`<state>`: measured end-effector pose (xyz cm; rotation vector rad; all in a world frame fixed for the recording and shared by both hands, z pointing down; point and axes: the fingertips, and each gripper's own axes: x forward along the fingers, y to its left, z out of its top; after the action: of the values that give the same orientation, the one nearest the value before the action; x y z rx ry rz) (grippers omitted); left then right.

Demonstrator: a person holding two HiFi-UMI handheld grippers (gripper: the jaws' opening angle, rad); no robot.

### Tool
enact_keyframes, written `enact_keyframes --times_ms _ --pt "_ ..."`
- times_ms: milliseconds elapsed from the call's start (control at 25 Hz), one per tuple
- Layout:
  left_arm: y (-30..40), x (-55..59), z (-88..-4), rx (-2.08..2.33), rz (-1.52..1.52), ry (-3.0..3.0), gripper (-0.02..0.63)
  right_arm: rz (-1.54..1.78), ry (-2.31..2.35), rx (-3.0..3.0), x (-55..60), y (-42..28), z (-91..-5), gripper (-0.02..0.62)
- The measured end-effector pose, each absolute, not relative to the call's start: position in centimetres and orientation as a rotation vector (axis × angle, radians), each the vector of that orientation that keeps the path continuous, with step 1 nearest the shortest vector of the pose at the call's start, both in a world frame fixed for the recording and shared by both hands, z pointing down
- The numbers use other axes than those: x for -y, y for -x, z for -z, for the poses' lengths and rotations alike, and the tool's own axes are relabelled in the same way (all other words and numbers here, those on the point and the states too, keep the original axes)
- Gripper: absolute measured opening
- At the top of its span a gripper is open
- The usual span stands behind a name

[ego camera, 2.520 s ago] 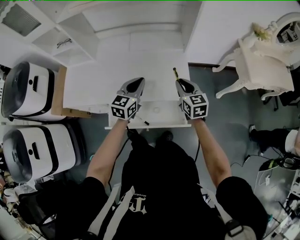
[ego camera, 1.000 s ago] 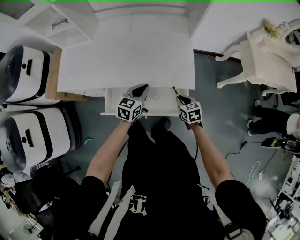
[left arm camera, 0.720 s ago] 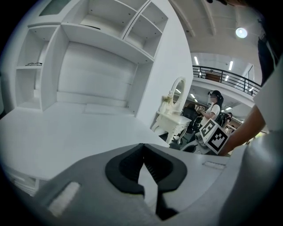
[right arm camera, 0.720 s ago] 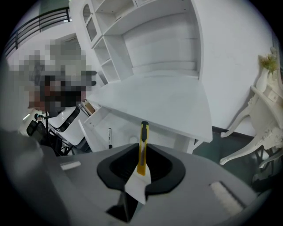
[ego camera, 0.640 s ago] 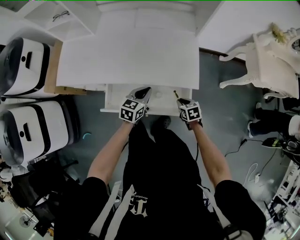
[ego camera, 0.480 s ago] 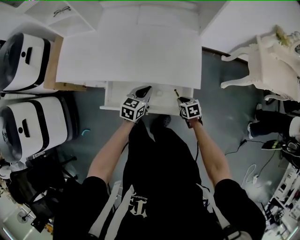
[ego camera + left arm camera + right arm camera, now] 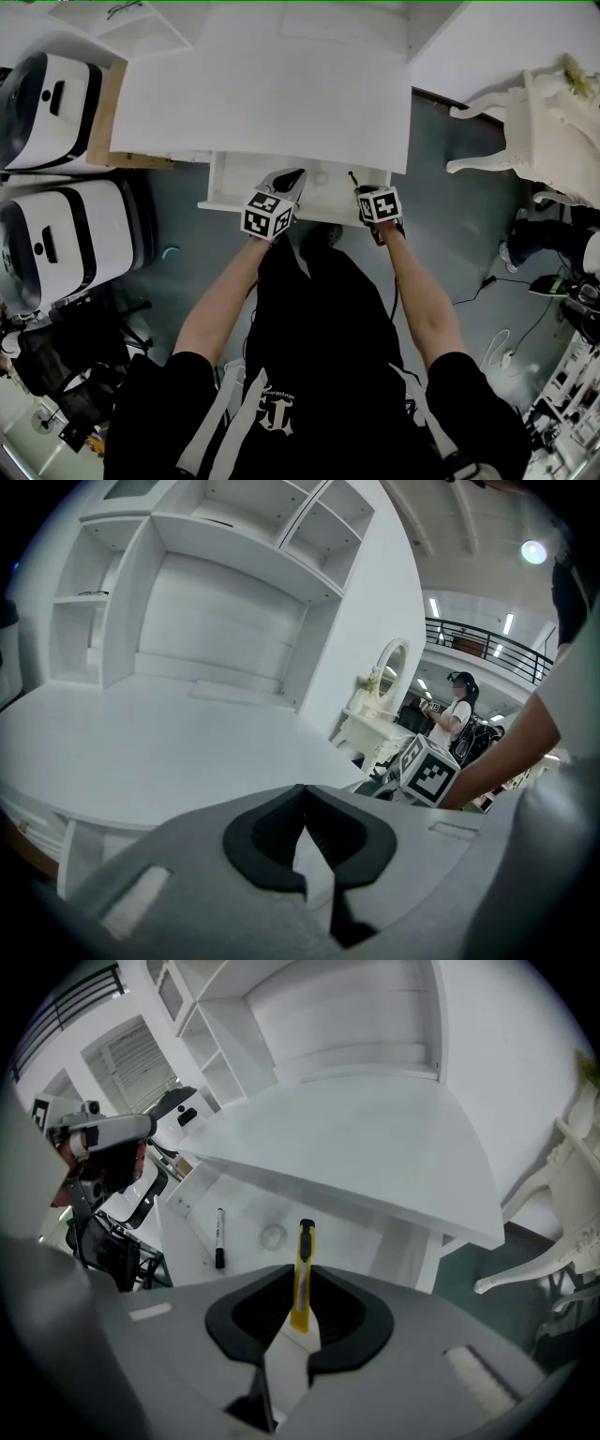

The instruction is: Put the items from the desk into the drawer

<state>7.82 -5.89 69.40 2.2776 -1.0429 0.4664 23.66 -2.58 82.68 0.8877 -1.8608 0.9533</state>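
The white desk [image 7: 272, 94] has an open drawer [image 7: 230, 183] under its front edge. My right gripper [image 7: 359, 190] hangs over the drawer's right part, shut on a yellow utility knife [image 7: 302, 1274] whose black tip [image 7: 352, 177] sticks out past the jaws. In the right gripper view a black marker [image 7: 219, 1237] and a small round white object [image 7: 273, 1236] lie on the drawer floor [image 7: 244, 1208] below the knife. My left gripper [image 7: 296, 175] is over the drawer's middle, its jaws [image 7: 302, 803] shut with nothing between them. The desk top [image 7: 169, 761] shows bare in front of it.
Two white appliances [image 7: 47, 89] [image 7: 56, 248] stand on the floor left of the desk. A white ornate chair [image 7: 553, 122] is at the right. Shelves [image 7: 225, 536] rise at the desk's back. A person [image 7: 457, 700] stands far off in the left gripper view.
Both grippers have sunk from desk-top height down toward the open drawer. The right one has tipped more steeply downward, still holding the knife.
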Motion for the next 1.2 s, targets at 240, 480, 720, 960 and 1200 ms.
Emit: enact_keyframes --times_ms 240,480,720,960,1200 --pt "-7.9 5.6 -69.5 1.04 -0.469 -2.273 -0.003 -0.988 -0.875 1.858 2.7 -23.3 -83.0 0.055" --pt "-7.6 6.0 -69.1 1.04 -0.467 -2.28 -0.003 -1.007 -0.9 1.862 2.9 -23.1 -82.3 0.071" --pt "-7.6 6.8 -67.5 1.031 -0.452 -2.309 -0.003 -0.97 -0.959 1.937 4.1 -22.7 -79.1 0.061" --pt "-6.8 8.4 -65.0 1.021 -0.455 -2.372 -0.003 -0.901 -1.024 2.017 6.4 -21.7 -75.2 0.051" --pt "-5.5 10.3 -61.6 1.039 -0.419 -2.419 -0.003 -0.877 -1.09 2.109 8.5 -20.4 -71.1 0.04"
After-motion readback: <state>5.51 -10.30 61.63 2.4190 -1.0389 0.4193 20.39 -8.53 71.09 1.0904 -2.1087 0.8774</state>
